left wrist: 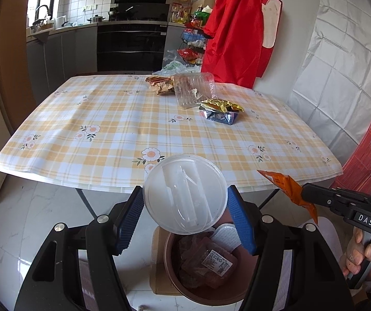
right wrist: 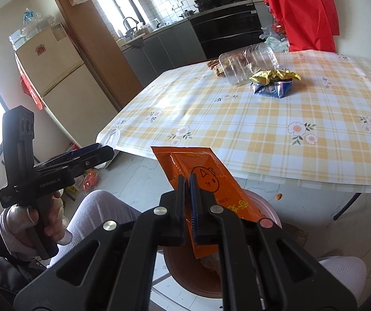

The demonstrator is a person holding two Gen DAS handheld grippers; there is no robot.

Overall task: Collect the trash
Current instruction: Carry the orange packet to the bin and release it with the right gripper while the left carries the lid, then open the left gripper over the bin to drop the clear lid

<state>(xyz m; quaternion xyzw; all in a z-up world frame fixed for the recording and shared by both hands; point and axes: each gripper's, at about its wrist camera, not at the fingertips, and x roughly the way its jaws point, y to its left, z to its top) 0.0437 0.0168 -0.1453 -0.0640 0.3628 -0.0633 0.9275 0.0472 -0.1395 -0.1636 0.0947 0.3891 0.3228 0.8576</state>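
Partway through, we judged: the bin [left wrist: 206,280] on the floor below the table's near edge already held wrapped trash, and both our grippers carried more above it. Our left gripper [left wrist: 185,217] had its blue pads [left wrist: 129,223] pressed against the rim of a round clear lid [left wrist: 185,194], held just over the bin mouth. Our right gripper [right wrist: 189,207] had its jaws clamped together on an orange packet [right wrist: 206,181], also above the bin.

Left on the table [left wrist: 107,134], at the far right: a clear plastic clamshell [left wrist: 194,89], a brown-and-gold wrapper [left wrist: 160,84] touching it on the far left, and a gold-and-blue wrapper [left wrist: 221,112] just near of it.

Room: the table's near and left parts lay bare. The two grippers sat close over one small opening; we judged releasing one at a time safer.
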